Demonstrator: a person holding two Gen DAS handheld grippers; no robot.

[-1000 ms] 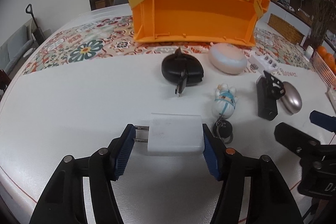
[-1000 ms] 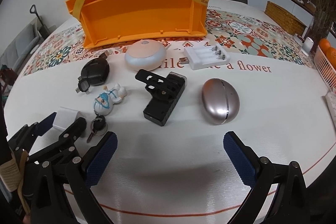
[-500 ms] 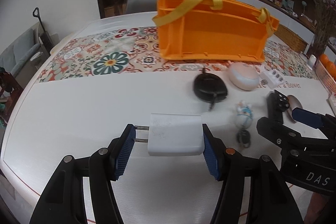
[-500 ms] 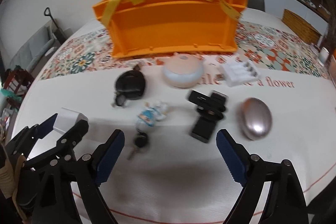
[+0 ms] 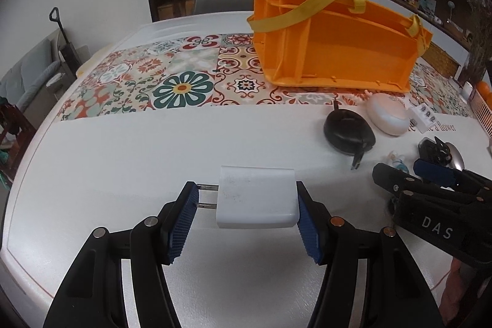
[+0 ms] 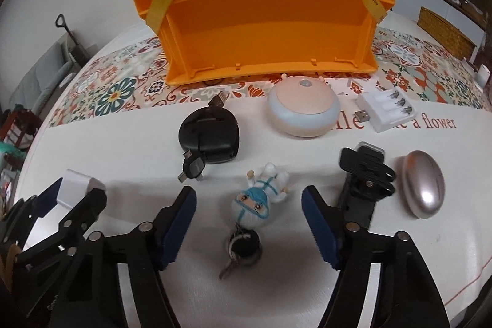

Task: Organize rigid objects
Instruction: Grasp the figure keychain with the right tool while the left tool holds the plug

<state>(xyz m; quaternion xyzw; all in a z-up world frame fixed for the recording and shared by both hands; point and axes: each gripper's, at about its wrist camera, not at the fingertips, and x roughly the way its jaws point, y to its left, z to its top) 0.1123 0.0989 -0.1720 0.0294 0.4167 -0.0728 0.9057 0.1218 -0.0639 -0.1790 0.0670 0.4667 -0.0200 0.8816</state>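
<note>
So the big orange caddy point(image 6: 267, 29) with the yellow straps sits on its side at the back of the bench point(image 6: 292, 291), open face toward us, and nothing is in it yet as far as I can see. Compared with a second ago both views have swung: the caddy has slid off to the right in the left view, and the right one has closed in over the small stuff. The left hand-held gripper point(image 5: 247, 219) is pinching the white charger plug point(image 5: 256, 197) just like before, prongs against one pad, so that one looks ready to go into the caddy. The right hand-held gripper point(image 6: 249, 231) has just been closing, and its jaws are spread either side of the little doll keychain point(image 6: 261, 200) without touching it yet. My guess is that's the next pick. The black cable reel point(image 6: 210, 139), round pink lamp point(image 6: 303, 112) and silver egg thing point(image 6: 422, 186) wait untouched.
</note>
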